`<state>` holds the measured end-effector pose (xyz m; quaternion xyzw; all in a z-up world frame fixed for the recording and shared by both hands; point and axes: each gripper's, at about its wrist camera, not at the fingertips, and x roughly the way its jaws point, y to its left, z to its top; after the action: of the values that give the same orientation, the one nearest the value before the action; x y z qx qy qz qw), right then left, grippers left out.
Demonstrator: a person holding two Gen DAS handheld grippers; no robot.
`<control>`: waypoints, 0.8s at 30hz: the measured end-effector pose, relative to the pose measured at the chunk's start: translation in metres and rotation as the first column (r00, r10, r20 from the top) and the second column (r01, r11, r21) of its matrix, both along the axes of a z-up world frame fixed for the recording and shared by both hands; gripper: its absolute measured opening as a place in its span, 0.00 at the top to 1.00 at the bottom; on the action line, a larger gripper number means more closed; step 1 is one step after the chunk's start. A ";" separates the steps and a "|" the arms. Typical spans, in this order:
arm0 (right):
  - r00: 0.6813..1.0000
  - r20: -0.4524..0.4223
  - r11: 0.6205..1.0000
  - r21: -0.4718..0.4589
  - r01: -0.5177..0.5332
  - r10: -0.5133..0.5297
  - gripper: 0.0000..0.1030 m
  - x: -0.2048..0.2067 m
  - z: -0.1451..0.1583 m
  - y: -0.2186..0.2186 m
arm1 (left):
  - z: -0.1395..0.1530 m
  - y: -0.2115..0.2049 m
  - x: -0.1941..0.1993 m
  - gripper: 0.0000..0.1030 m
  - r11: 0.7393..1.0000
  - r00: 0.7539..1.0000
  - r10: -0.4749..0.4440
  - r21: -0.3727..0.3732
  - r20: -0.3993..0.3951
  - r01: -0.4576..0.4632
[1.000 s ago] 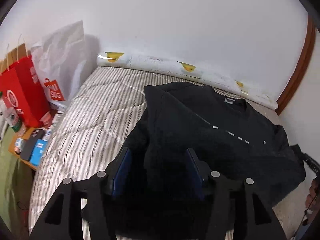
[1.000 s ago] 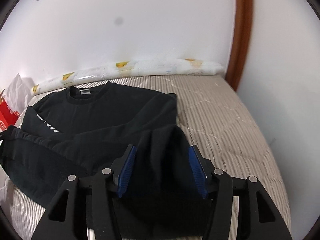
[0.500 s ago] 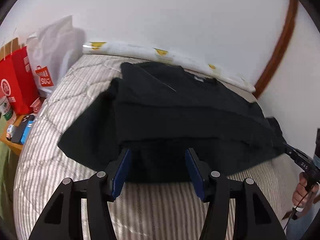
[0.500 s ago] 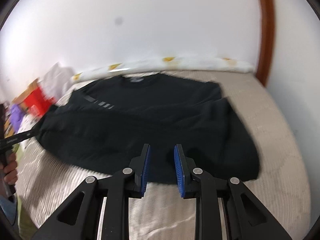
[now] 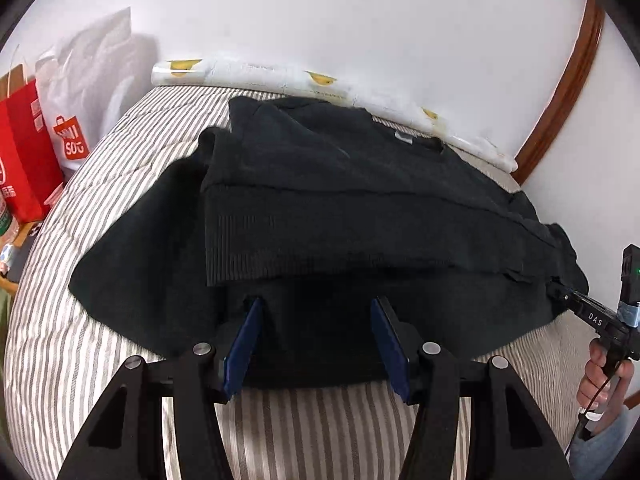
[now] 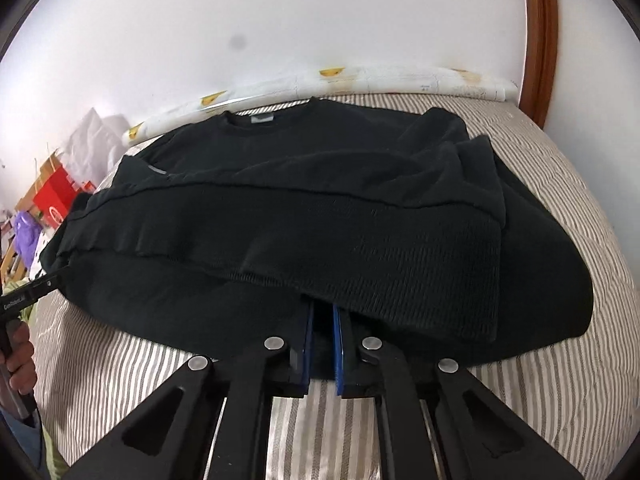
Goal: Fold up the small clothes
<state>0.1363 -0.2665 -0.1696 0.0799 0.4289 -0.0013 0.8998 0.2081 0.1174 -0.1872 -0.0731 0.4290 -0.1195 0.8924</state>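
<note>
Lying across the striped bed (image 5: 100, 248), the black sweatshirt (image 5: 360, 184) had its ribbed hem folded up over the body, collar toward the wall. The left gripper (image 5: 316, 336) sat at the near edge with its blue fingers (image 5: 244, 344) spread wide, dark cloth between them but not pinched. From the right wrist view, the right gripper (image 6: 322, 344) showed fingers (image 6: 306, 344) drawn narrow, a slim gap left, tips tucked under the folded hem; whether they pinched fabric could not be told. Only the left view showed the white shopping bag (image 5: 88, 92) and the red paper bag (image 5: 24, 152) beside the bed; both views showed the rolled white sheet (image 6: 360, 80) along the wall and the wooden door frame (image 6: 540, 40).
</note>
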 end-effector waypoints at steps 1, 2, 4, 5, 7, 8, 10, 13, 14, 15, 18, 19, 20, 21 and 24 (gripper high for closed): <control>1.000 -0.001 1.000 -0.002 0.002 -0.002 0.94 0.003 0.001 -0.002 | 0.000 -0.001 0.005 0.46 1.000 1.000 0.004 0.005 -0.003 -0.004; 1.000 0.000 1.000 -0.003 0.006 -0.006 0.94 0.009 0.001 -0.004 | -0.001 -0.002 0.010 0.46 1.000 1.000 0.008 0.010 -0.005 -0.008; 1.000 -0.006 1.000 -0.013 0.012 -0.012 0.94 0.019 0.003 -0.006 | -0.002 -0.005 0.022 0.45 1.000 1.000 0.013 0.025 -0.006 -0.013; 1.000 -0.010 1.000 -0.021 0.016 -0.016 0.94 0.026 0.002 -0.007 | -0.002 -0.006 0.027 0.45 1.000 1.000 0.013 0.027 -0.004 -0.013; 1.000 -0.018 0.999 -0.029 0.020 -0.021 0.94 0.039 0.001 -0.010 | -0.002 -0.010 0.039 0.44 1.000 1.000 0.013 0.027 0.003 -0.013; 0.999 -0.023 0.999 -0.032 0.022 -0.023 0.94 0.046 0.000 -0.012 | -0.002 -0.010 0.042 0.44 0.999 1.000 0.014 0.029 0.008 -0.014; 0.999 -0.027 0.999 -0.034 0.025 -0.026 0.94 0.058 0.001 -0.014 | 0.000 -0.013 0.056 0.44 0.999 1.000 0.016 0.038 0.023 -0.017; 0.999 -0.031 0.998 -0.038 0.042 -0.043 0.94 0.080 0.004 -0.021 | 0.004 -0.015 0.080 0.45 0.999 0.999 0.020 0.047 0.032 -0.022; 0.998 -0.039 0.998 -0.036 0.051 -0.053 0.94 0.091 0.006 -0.025 | 0.005 -0.015 0.087 0.45 0.999 0.999 0.022 0.042 0.034 -0.024; 0.997 -0.050 0.997 -0.038 0.062 -0.064 0.94 0.100 0.007 -0.028 | 0.006 -0.015 0.097 0.45 0.999 0.999 0.021 0.037 0.037 -0.023; 0.992 -0.051 0.992 -0.057 0.116 -0.119 0.91 0.128 0.011 -0.040 | 0.010 -0.017 0.118 0.45 0.999 0.998 0.029 0.033 0.052 -0.030; 0.991 -0.051 0.991 -0.054 0.122 -0.125 0.90 0.135 0.012 -0.043 | 0.014 -0.017 0.127 0.45 0.999 0.998 0.030 0.029 0.063 -0.032; 0.989 -0.056 0.990 -0.043 0.132 -0.134 0.90 0.144 0.014 -0.048 | 0.017 -0.017 0.131 0.45 0.999 0.997 0.032 0.025 0.071 -0.034; 0.988 -0.060 0.989 -0.032 0.142 -0.144 0.90 0.152 0.016 -0.053 | 0.021 -0.016 0.137 0.45 0.999 0.996 0.037 0.019 0.085 -0.038; 0.986 -0.049 0.987 -0.027 0.159 -0.160 0.90 0.168 0.024 -0.065 | 0.027 -0.015 0.152 0.45 0.997 0.992 0.058 0.040 0.108 -0.063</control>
<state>0.3044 -0.3312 -0.1454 0.1037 0.4439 -0.0800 0.8865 0.3605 0.1028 -0.1602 -0.0600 0.3809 -0.0867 0.9186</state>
